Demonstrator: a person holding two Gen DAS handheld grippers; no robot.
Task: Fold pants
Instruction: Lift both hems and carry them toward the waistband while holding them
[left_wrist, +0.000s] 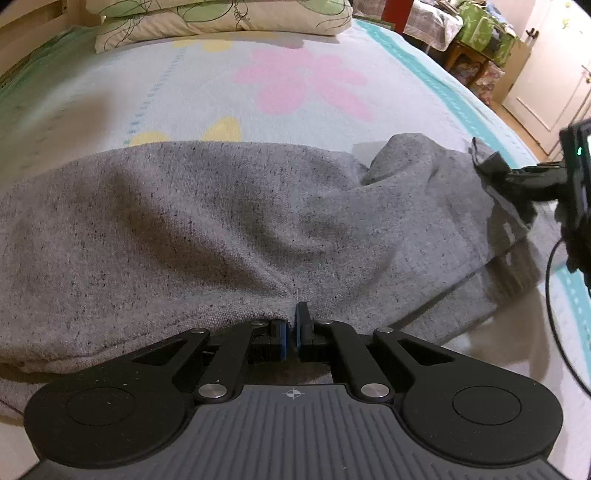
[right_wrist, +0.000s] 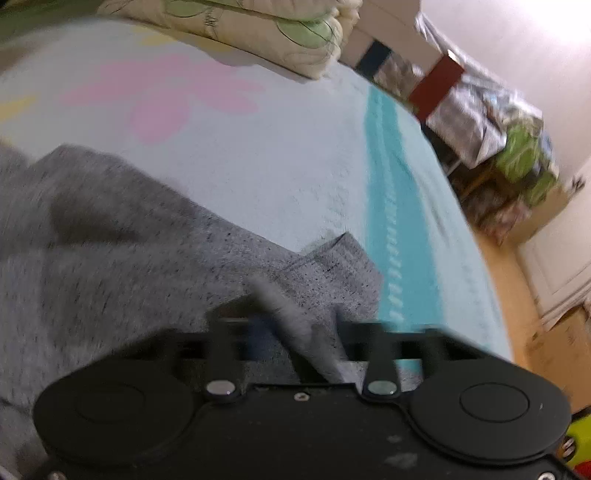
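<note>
Grey speckled pants (left_wrist: 221, 221) lie crumpled across the bed, spreading from the left edge to the right. My left gripper (left_wrist: 291, 328) is shut on their near edge, with cloth pinched between the blue pads. At the far right my right gripper (left_wrist: 491, 170) grips a dark end of the pants. The right wrist view is blurred and tilted. There the pants (right_wrist: 110, 258) fill the left side, and a fold of grey cloth runs up between the fingers of my right gripper (right_wrist: 291, 325), which is shut on it.
The bed cover (left_wrist: 295, 92) is pale with pink and yellow flowers and a teal border (right_wrist: 391, 221). Pillows (left_wrist: 221, 18) lie at the far end. Beyond the bed's right edge are a wooden floor (right_wrist: 509, 295), piled bags (left_wrist: 480, 33) and a white door (left_wrist: 546, 81).
</note>
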